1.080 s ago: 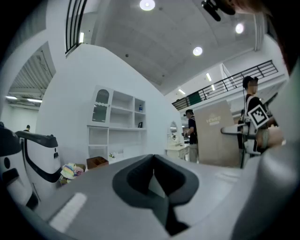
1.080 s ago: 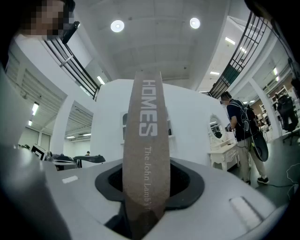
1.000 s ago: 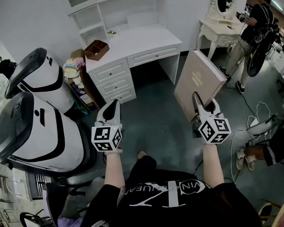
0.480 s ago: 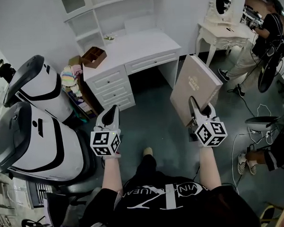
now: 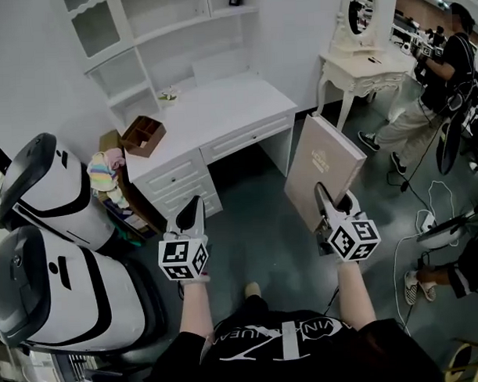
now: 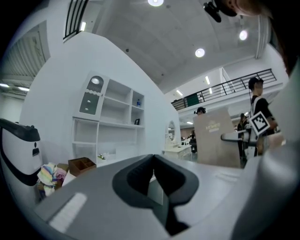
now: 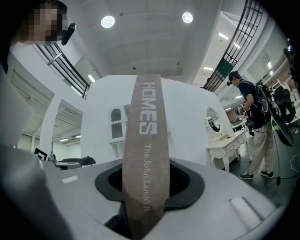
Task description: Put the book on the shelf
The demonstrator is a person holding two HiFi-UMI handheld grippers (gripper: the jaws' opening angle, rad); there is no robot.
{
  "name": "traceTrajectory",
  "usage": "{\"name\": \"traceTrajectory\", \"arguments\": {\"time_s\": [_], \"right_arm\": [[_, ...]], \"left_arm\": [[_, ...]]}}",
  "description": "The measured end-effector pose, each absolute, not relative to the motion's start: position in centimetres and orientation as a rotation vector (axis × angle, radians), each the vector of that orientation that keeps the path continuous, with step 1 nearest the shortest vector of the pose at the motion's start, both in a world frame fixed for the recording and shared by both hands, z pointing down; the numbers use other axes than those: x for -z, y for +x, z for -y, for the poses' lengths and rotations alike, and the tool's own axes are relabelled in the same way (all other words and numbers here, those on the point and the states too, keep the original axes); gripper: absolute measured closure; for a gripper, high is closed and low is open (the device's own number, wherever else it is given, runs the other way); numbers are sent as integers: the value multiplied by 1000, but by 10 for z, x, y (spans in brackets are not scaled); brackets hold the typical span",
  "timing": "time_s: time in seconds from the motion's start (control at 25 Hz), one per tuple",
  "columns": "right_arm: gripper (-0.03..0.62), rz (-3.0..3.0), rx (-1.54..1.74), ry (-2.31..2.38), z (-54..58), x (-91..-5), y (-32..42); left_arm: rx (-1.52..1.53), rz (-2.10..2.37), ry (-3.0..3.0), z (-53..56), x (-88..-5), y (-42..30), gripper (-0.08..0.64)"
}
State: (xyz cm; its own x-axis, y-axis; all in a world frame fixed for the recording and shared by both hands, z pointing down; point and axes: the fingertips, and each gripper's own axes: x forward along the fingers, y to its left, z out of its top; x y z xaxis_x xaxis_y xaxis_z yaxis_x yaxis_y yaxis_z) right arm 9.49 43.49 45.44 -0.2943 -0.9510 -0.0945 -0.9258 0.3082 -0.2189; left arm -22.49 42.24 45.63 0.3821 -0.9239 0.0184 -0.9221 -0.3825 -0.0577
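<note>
Tan book (image 5: 323, 169) with pale lettering, white desk (image 5: 220, 108) and shelves (image 5: 192, 23), a seemingly multicoloured cloth bundle (image 5: 101, 169).

Book (image 5: 324, 171): one, large, tan hardcover, "HOMES" down its spine; your right gripper (image 5: 336, 200) clamps its lower edge; it stands upright, tilted slightly, off the desk's (image 5: 220, 108) right end. Shelf (image 5: 190, 23): white, open compartments; mounted along the desk's rear edge.

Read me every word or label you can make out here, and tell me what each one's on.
"HOMES": spine of the book.
"The John Lamb's P...": same spine, lower down, then cut off.
Cover print and shirt lettering: too small or blurred to read.
</note>
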Motion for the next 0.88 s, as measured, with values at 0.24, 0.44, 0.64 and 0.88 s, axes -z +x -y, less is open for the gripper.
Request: {"name": "traceTrajectory", "arguments": {"time_s": [0.24,0.44,0.64,0.88], "right_arm": [[410,-2359,183,-1740,-371,-449,83],[411,-2346,197,-1762,-313,-452,72],[410,-2312,187,-1771,-262,-448,60],[410,-2293,224,-1799,-228,-458,56]], "left_arm": [[79,-1711,-2611,-355,-453,-236,560],[75,-1709,-2619,-291,-449,-251,560],[71,-1669,-2627,-234,-447,-260,560],[84,-1647,-2667,-194,-459,-263,560]]}}
